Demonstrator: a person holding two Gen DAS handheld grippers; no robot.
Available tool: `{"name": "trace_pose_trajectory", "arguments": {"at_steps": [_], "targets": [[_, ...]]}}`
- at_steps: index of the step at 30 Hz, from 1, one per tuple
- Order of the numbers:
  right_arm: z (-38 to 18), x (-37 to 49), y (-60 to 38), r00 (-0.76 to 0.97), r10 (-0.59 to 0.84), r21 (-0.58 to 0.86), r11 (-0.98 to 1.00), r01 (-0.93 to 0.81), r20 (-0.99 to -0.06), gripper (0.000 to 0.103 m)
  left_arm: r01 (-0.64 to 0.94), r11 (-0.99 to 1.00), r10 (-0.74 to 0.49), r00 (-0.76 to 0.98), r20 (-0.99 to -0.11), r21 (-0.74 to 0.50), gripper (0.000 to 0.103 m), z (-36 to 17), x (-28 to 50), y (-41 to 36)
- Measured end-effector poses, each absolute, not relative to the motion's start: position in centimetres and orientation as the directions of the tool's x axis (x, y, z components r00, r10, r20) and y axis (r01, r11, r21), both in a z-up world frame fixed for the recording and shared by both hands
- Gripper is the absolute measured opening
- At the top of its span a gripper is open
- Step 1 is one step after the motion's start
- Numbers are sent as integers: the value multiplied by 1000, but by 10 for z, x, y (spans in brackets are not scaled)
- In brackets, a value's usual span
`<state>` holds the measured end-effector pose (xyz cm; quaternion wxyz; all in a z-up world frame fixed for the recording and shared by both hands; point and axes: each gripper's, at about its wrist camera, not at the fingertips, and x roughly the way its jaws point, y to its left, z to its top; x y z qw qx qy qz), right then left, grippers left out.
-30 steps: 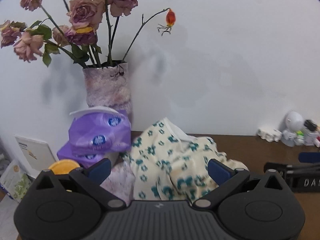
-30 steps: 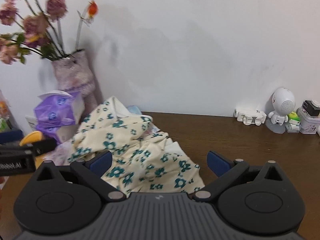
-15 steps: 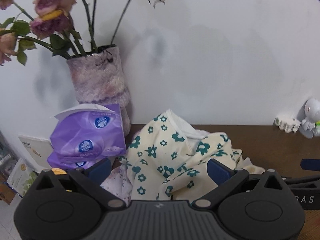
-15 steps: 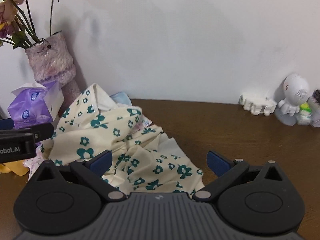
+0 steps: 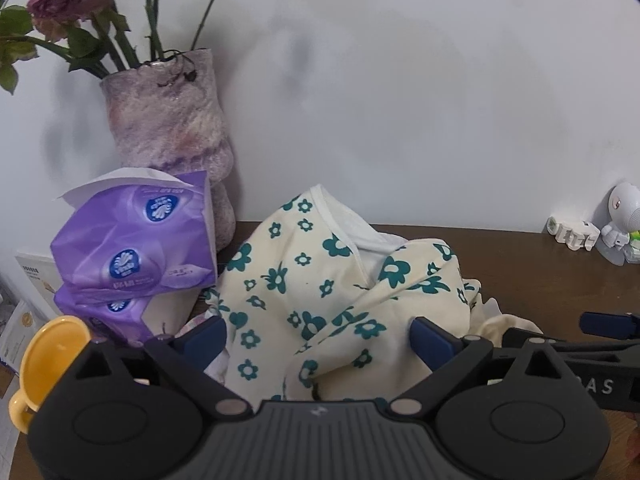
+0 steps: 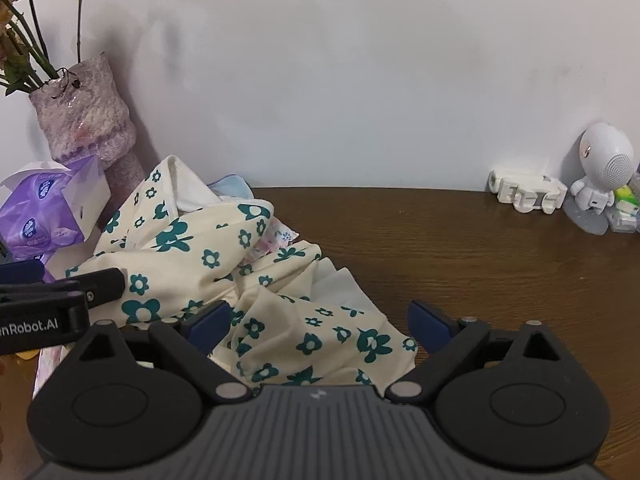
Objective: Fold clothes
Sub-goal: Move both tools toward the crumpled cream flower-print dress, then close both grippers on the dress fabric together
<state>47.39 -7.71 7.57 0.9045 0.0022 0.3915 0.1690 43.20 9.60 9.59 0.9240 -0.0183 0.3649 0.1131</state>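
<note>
Both grippers have come down closer to the flowery cloth [image 5: 320, 280] — it lies crumpled on the brown table [image 6: 460, 248], by the vase [image 5: 168, 128]. The left gripper [image 5: 320, 336] gapes wide, holding nothing. The right gripper [image 6: 320, 324] is closing, cloth between its jaws but not pinched. A grab might catch two layers — or bump the tissue packs [image 5: 136, 240].

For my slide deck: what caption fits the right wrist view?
Right gripper, jaws closing but not gripping, over a crumpled floral garment on a brown table.
</note>
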Motion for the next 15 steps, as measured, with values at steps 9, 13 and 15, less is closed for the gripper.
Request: {"name": "trace_pose_trajectory", "arguments": {"at_steps": [9, 13, 15], "targets": [[64, 482, -71, 594, 347, 182, 929, -321, -726, 79, -247, 968, 207, 693, -690, 43, 93, 88, 438, 96], [62, 484, -70, 584, 360, 202, 926, -319, -728, 77, -248, 968, 194, 688, -699, 24, 87, 87, 439, 99], [62, 485, -70, 578, 369, 216, 923, -317, -728, 75, -242, 970, 180, 683, -708, 13, 85, 86, 441, 100]]}}
